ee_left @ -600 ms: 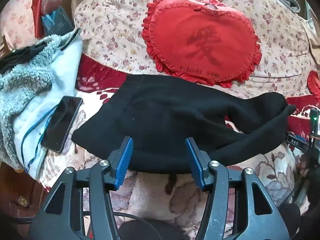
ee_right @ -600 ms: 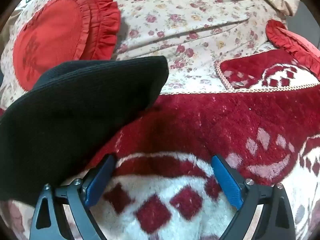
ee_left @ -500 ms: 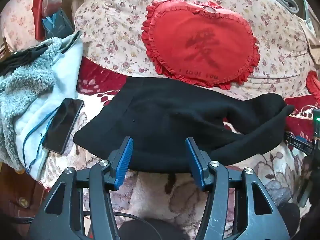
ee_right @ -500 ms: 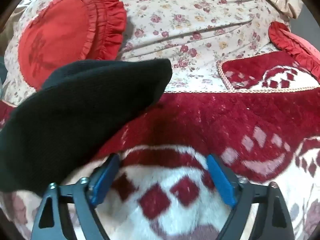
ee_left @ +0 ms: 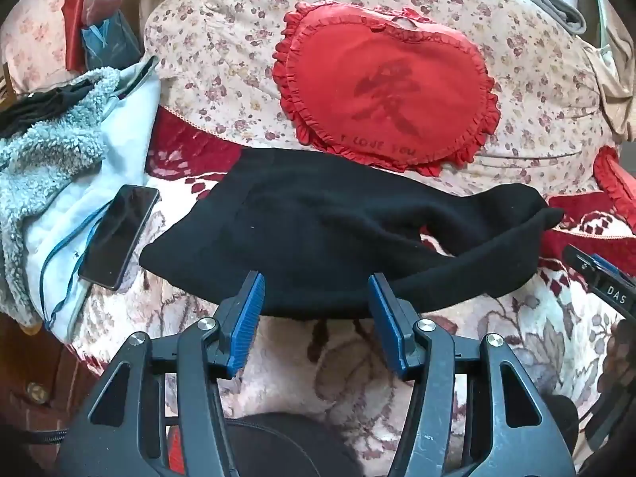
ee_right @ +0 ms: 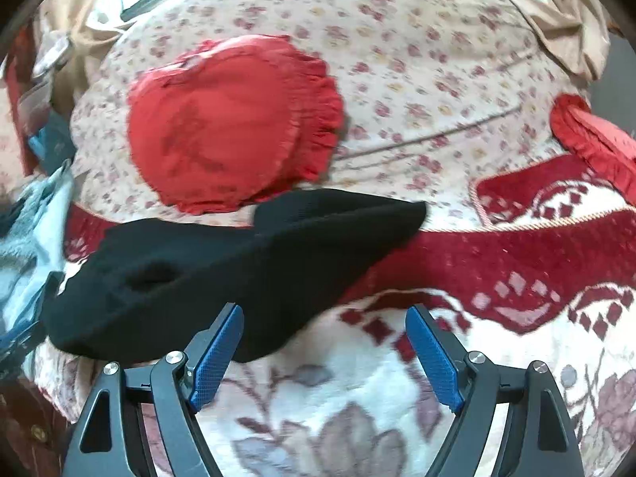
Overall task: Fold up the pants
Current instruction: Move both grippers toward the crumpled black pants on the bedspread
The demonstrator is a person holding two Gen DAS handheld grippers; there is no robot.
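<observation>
The black pants [ee_left: 318,230] lie folded and crumpled on a red and white patterned blanket [ee_left: 357,365], legs pointing right. My left gripper [ee_left: 314,290] is open and empty, its blue pads at the near edge of the pants. My right gripper [ee_right: 324,326] is open and empty, just in front of the right end of the pants [ee_right: 222,270]; its left pad overlaps the fabric's near edge. The right gripper's body also shows at the right edge of the left wrist view [ee_left: 600,278].
A red heart-shaped pillow [ee_left: 389,91] leans on a floral cushion [ee_left: 222,59] behind the pants. A phone [ee_left: 119,234] lies on a light blue fleece jacket [ee_left: 51,167] at left. A second red pillow [ee_right: 596,135] sits at the right.
My right gripper has pulled back and swung left, so more of the pants and the heart pillow show. My left gripper has barely moved. Both stay open.
</observation>
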